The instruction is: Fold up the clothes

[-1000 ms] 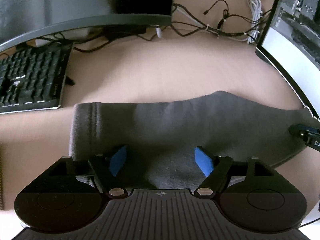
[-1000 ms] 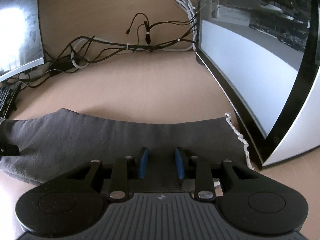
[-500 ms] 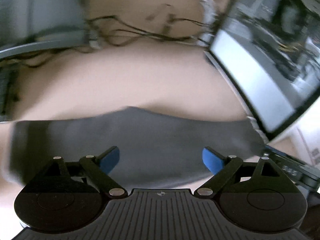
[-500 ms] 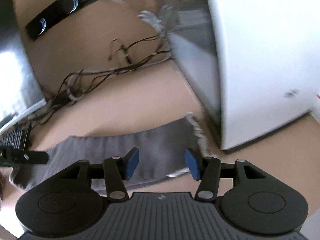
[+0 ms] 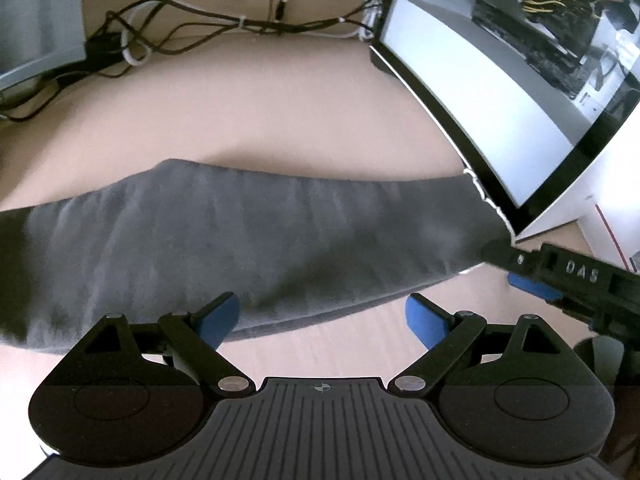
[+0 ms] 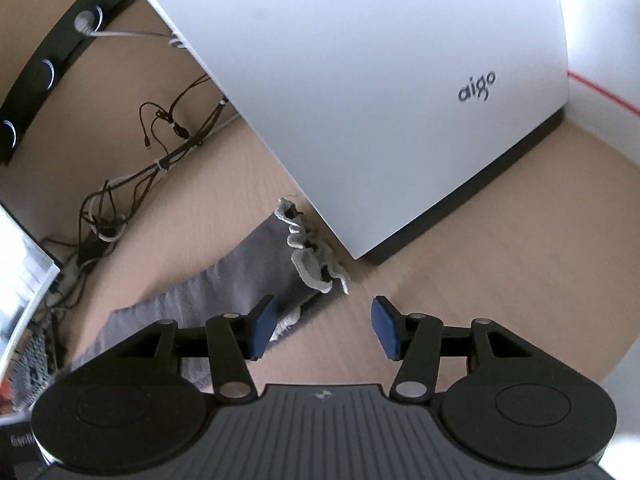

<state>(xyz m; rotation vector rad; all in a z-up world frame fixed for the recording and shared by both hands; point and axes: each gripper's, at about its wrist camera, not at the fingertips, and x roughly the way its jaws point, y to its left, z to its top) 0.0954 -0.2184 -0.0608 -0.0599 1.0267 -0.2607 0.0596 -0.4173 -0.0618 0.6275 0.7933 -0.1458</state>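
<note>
The long grey knitted sock (image 5: 248, 236) lies flat on the tan wooden desk (image 5: 280, 104). Both grippers' jaws have just been opening; the left gripper (image 5: 320, 316) and right gripper (image 6: 320, 326) hold nothing. The frilly cuff at 11 o'clock from the right gripper touches the white computer case (image 6: 360, 80), so it might snag.

— What fills the upper right?
— A white computer case (image 6: 380, 92) standing on the light wooden desk (image 5: 280, 112).
— And upper left?
— Tangled cables (image 5: 224, 24) along the desk's back edge.
</note>
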